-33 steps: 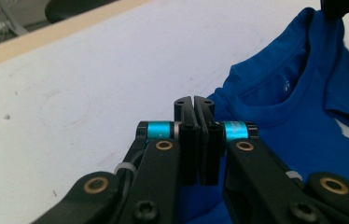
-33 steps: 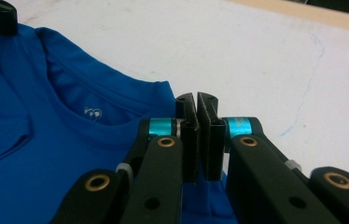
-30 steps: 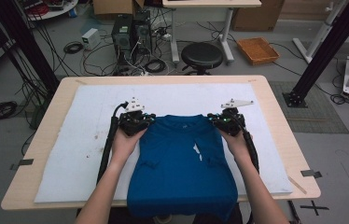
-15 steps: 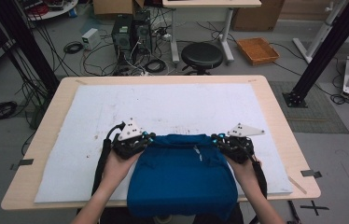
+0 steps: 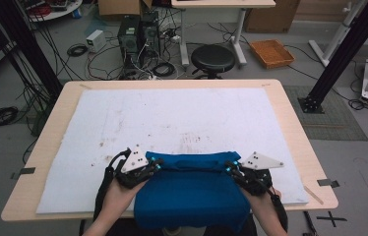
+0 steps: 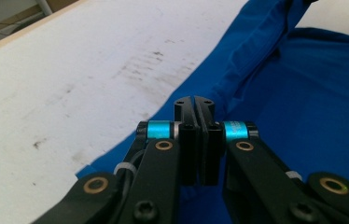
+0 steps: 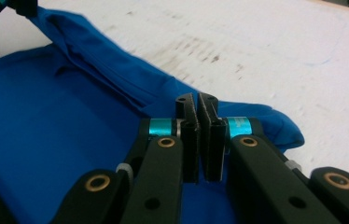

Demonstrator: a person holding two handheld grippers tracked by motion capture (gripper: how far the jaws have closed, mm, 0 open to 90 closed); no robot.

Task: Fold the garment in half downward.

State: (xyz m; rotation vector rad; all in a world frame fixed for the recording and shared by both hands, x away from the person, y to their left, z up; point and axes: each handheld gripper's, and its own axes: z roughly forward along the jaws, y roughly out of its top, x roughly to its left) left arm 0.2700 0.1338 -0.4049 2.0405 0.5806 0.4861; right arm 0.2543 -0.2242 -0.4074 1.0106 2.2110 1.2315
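Observation:
A blue shirt lies at the near edge of the white mat, its lower part hanging over the table's front. Its far portion is folded back toward the person into a rolled fold line. My left gripper holds the left end of that fold and my right gripper holds the right end. In the left gripper view the jaws are pressed together on the blue cloth. In the right gripper view the jaws likewise pinch the shirt's edge.
The wooden table carries the stained white mat, bare beyond the shirt. Behind the table stand a black stool, computer towers and floor cables. Black frame posts rise at the far left and right.
Both grippers have drawn back toward the person, carrying the shirt's far edge with them. The shirt now lies folded over itself and covers less of the mat.

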